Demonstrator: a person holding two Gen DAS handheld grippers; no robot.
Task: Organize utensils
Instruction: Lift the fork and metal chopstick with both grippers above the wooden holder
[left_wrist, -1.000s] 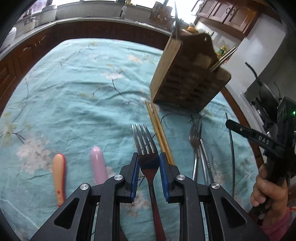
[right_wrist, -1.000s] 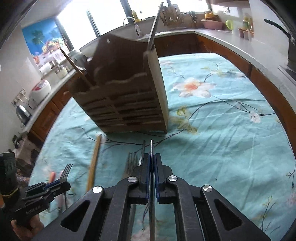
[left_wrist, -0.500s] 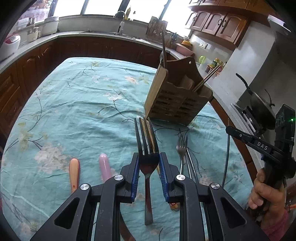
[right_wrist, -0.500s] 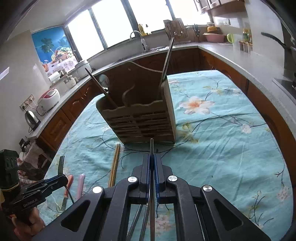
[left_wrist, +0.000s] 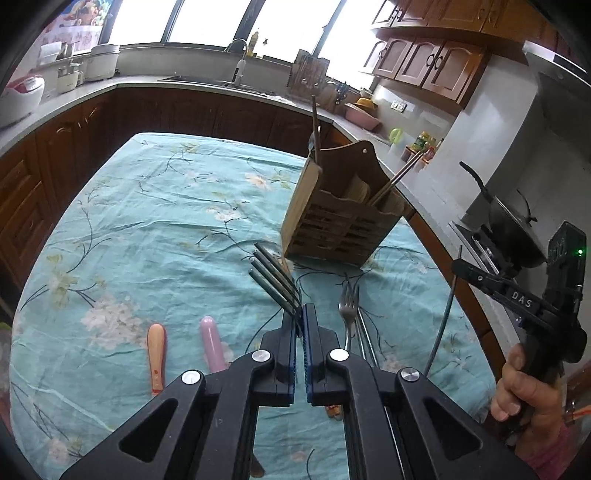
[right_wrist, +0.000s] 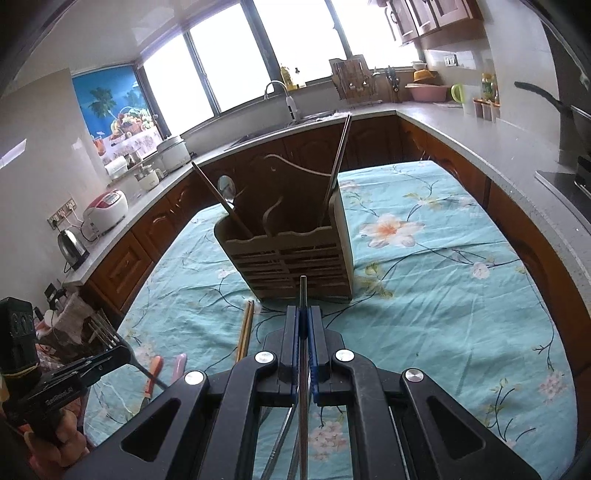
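Note:
A wooden utensil caddy (left_wrist: 332, 225) (right_wrist: 291, 254) stands on the teal floral tablecloth, holding chopsticks and a spoon. My left gripper (left_wrist: 300, 314) is shut on a fork (left_wrist: 275, 277), lifted above the table with its tines tilted up and to the left; the gripper also shows in the right wrist view (right_wrist: 107, 354). My right gripper (right_wrist: 303, 317) is shut on a thin metal chopstick (right_wrist: 303, 295), held above the table in front of the caddy; it also shows in the left wrist view (left_wrist: 458, 269).
On the cloth lie a second fork (left_wrist: 349, 306), wooden chopsticks (right_wrist: 245, 328), an orange handle (left_wrist: 156, 358) and a pink handle (left_wrist: 212, 343). Kitchen counters (right_wrist: 480, 129) with appliances surround the table. The table edge (right_wrist: 535, 266) is at the right.
Both grippers have risen and pulled back from the caddy. The left jaws have closed tight on the fork, which has turned on edge and tilted left.

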